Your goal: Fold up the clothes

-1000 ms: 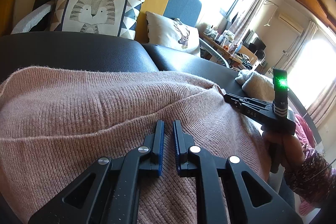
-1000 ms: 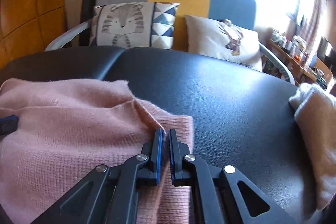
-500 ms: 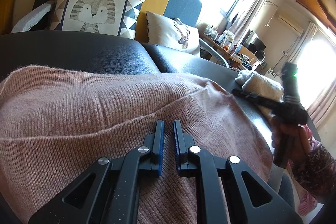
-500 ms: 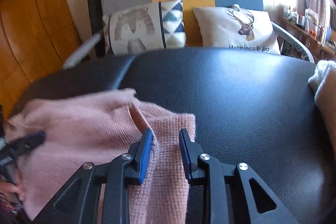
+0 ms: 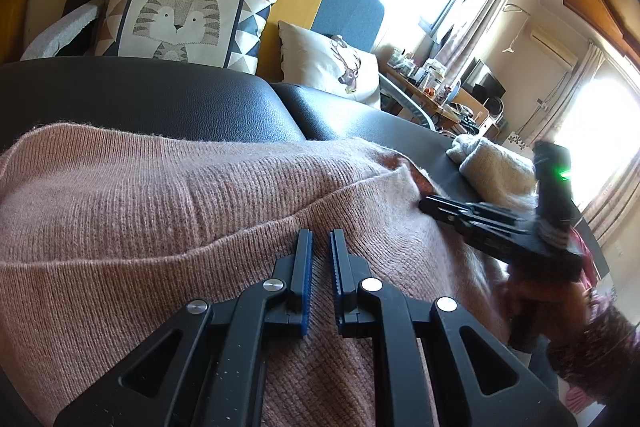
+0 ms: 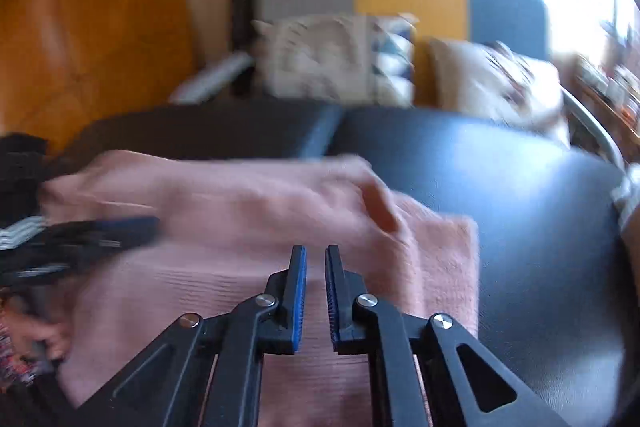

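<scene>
- pink knit sweater (image 5: 168, 211) lies on the black leather surface (image 5: 160, 99); long axis runs left-right across both views, folded edge toward the sofa side
- left gripper (image 5: 320, 247) over the sweater's middle — tongs nearly pressed together, narrow gap, nothing between them
- right gripper (image 6: 316, 259) over the sweater's right part — tongs closing, narrow gap, no cloth pinched
- cream garment (image 5: 496, 167) at the surface's right end, apart from the sweater
- tiger cushion (image 5: 180, 19) behind; no readable writing — right view is blurred

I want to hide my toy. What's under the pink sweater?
The pink sweater lies on a black leather cushion, which shows past its edges. Whatever lies beneath its middle is covered, so I cannot tell.
</scene>
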### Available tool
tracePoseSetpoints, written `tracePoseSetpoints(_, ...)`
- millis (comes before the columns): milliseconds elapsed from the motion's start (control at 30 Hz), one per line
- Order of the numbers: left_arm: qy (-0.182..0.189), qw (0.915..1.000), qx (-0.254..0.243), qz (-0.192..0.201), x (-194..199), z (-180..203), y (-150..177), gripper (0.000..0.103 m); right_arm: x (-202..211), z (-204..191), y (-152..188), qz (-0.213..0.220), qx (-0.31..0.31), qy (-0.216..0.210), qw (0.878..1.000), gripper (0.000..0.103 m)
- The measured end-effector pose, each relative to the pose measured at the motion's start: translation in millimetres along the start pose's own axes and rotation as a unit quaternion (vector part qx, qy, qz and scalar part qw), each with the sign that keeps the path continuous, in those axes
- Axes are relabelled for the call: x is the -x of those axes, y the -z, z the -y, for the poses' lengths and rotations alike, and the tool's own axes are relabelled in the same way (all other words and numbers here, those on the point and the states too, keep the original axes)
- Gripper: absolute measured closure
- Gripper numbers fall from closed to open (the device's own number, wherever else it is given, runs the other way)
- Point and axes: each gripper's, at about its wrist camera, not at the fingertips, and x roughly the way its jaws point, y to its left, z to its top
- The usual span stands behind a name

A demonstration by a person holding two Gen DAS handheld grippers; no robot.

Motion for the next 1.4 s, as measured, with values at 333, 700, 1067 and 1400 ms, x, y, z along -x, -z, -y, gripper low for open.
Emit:
tracePoseSetpoints(333,0.004,1.0,0.004,0.0,0.2,0.8,0.1,0.092,2.8,13.9,-3.9,0.008,-0.06,0.035,0.998,0.098)
tracePoseSetpoints(700,0.02,0.9972,0.072,-0.008,11.6,-8.5,-3.9,0.092,7.8,-100.8,-26.5,0.047,-0.085,-0.189,0.977,0.097)
tracePoseSetpoints(1067,-0.073,0.9887,0.124,0.043,117.0,-49.1,7.8,0.087,-19.1,-170.7,-22.2,0.021,-0.044,-0.212,0.976,0.096)
tracePoseSetpoints(1400,-0.12,0.9788,0.165,0.016,135.3,-83.4,30.4,0.087,-50.5,-222.7,-1.0,0.002,0.07,-0.136,0.988,0.097)
